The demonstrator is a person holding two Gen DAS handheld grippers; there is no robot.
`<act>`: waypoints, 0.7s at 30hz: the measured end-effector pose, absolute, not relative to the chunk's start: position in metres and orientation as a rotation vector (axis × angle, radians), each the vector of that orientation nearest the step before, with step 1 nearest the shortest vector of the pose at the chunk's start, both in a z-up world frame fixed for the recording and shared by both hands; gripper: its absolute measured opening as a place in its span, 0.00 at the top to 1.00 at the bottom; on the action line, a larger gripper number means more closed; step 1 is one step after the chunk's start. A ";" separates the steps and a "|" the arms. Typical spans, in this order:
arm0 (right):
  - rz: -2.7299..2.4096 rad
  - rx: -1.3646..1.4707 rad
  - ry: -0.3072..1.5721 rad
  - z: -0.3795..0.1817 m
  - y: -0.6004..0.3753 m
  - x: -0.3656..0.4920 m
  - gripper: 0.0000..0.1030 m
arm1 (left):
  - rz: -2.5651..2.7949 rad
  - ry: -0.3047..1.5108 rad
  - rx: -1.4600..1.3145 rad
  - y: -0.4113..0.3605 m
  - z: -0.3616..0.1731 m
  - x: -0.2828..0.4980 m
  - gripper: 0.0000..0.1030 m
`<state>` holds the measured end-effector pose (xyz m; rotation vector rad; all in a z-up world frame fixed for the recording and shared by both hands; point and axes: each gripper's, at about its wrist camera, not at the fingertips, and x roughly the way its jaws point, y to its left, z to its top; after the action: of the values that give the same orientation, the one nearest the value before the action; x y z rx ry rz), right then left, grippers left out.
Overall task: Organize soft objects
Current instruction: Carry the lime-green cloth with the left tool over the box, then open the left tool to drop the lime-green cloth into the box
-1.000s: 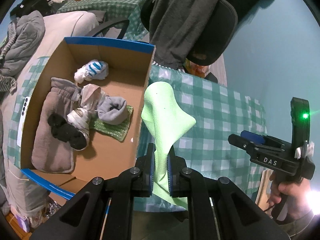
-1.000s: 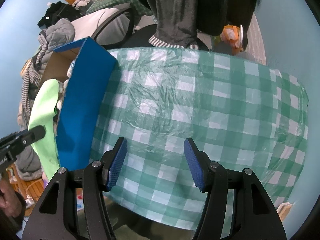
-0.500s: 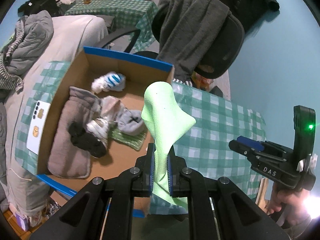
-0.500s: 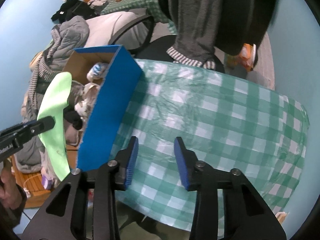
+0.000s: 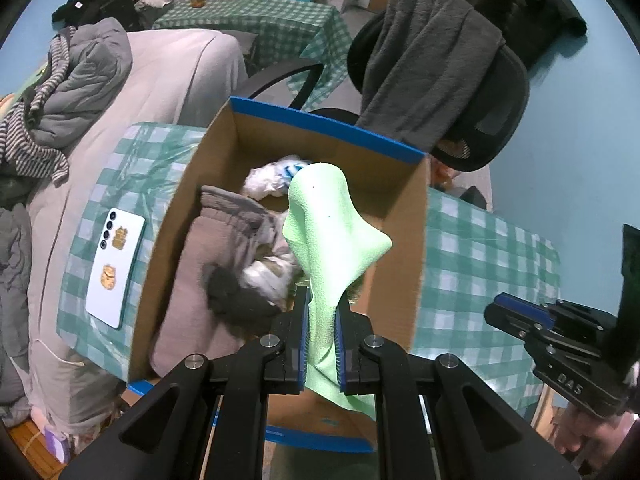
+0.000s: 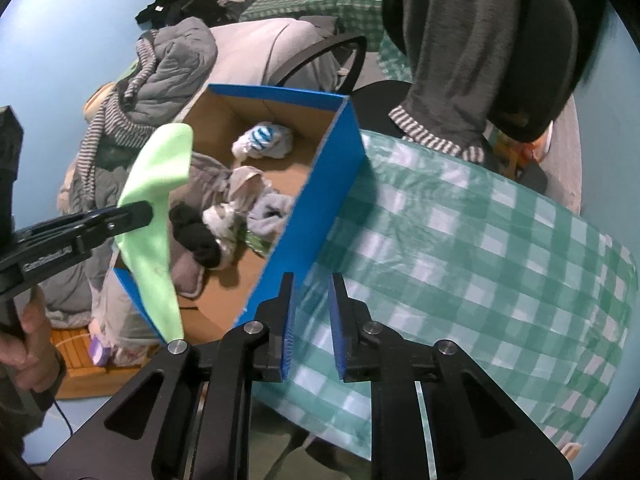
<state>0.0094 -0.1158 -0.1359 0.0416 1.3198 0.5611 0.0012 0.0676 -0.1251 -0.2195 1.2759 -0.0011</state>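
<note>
Pale-green cloth, limp and creased, hangs above box.

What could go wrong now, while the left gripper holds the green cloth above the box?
1. The green cloth is pinched by the left gripper only near its lower part; its long free end might drape over the wall of the cardboard box instead of falling inside.
2. The box already holds a pile of soft items, so the cloth may land on top and slide.
3. The white phone lies beside the box; nudging the box could push it.
</note>
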 end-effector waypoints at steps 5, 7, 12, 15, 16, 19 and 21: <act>0.561 0.034 1.321 -0.134 -0.099 0.009 0.84 | -0.010 1.299 -0.200 0.078 -0.139 0.008 0.90; 0.557 0.032 1.327 -0.135 -0.093 0.010 0.84 | -0.015 1.309 -0.195 0.082 -0.145 0.011 0.90; 0.532 0.040 1.332 -0.134 -0.087 0.010 0.84 | -0.045 1.348 -0.170 0.086 -0.162 0.018 0.88; 0.508 0.051 1.333 -0.133 -0.088 0.011 0.84 | -0.043 1.366 -0.154 0.087 -0.169 0.020 0.78; 0.504 0.054 1.335 -0.133 -0.087 0.011 0.84 | -0.048 1.371 -0.157 0.088 -0.170 0.020 0.75; 0.486 0.064 1.336 -0.133 -0.088 0.010 0.84 | -0.063 1.351 -0.162 0.089 -0.165 0.018 0.52; 0.477 0.073 1.338 -0.134 -0.089 0.010 0.84 | -0.064 1.329 -0.143 0.089 -0.159 0.016 0.50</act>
<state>0.0095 -0.0886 -0.1336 0.0729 1.3382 0.4772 0.0159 0.0893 -0.1591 -0.1434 1.3287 -0.0640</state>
